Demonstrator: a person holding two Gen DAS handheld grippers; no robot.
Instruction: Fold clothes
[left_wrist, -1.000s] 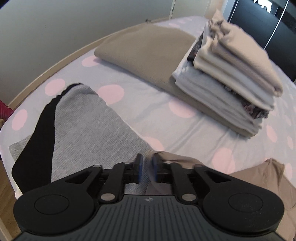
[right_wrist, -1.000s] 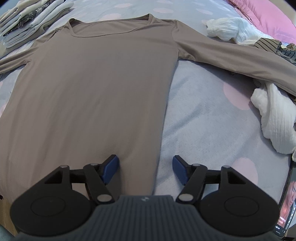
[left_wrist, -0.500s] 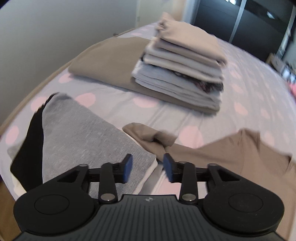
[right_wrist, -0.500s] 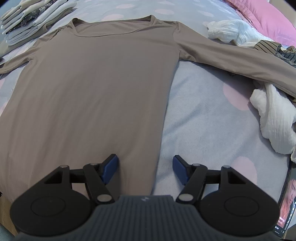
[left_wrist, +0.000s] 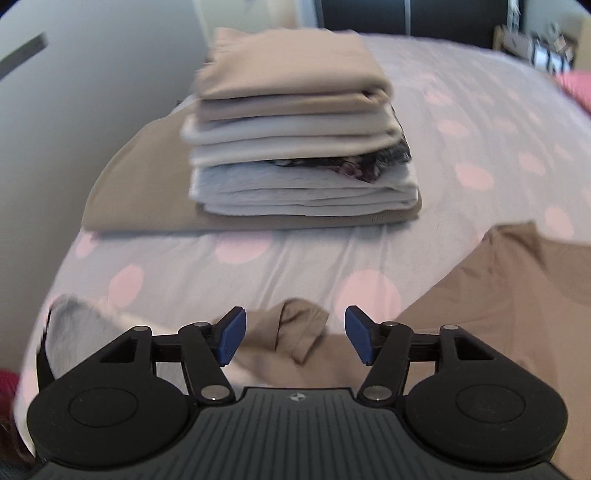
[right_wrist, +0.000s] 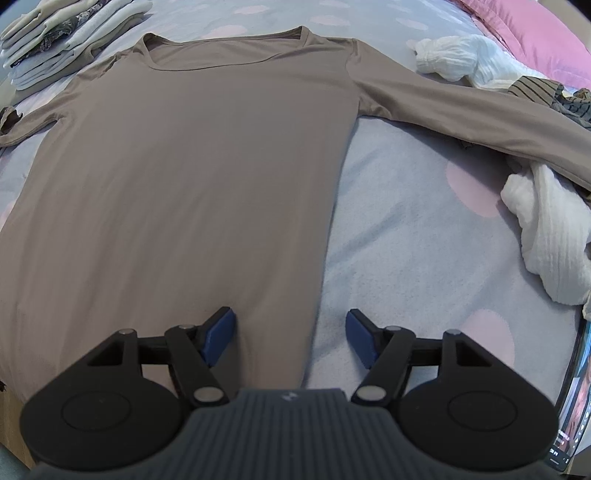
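A taupe long-sleeve shirt (right_wrist: 192, 177) lies spread flat on the dotted bed sheet, sleeves out to both sides. My right gripper (right_wrist: 291, 338) is open over the shirt's lower right hem edge, empty. In the left wrist view the shirt's left sleeve cuff (left_wrist: 295, 328) lies crumpled between the open fingers of my left gripper (left_wrist: 293, 338), which holds nothing. The shirt's body (left_wrist: 498, 306) shows at the right.
A stack of folded clothes (left_wrist: 299, 147) sits ahead of the left gripper, also in the right wrist view (right_wrist: 66, 33). A grey folded garment (left_wrist: 70, 332) lies at lower left. White crumpled clothes (right_wrist: 546, 236), a striped item (right_wrist: 543, 92) and a pink pillow (right_wrist: 528, 33) lie right.
My left gripper has opened, let go of the sleeve cuff and swung right toward the folded stack. The right gripper has stayed open in place.
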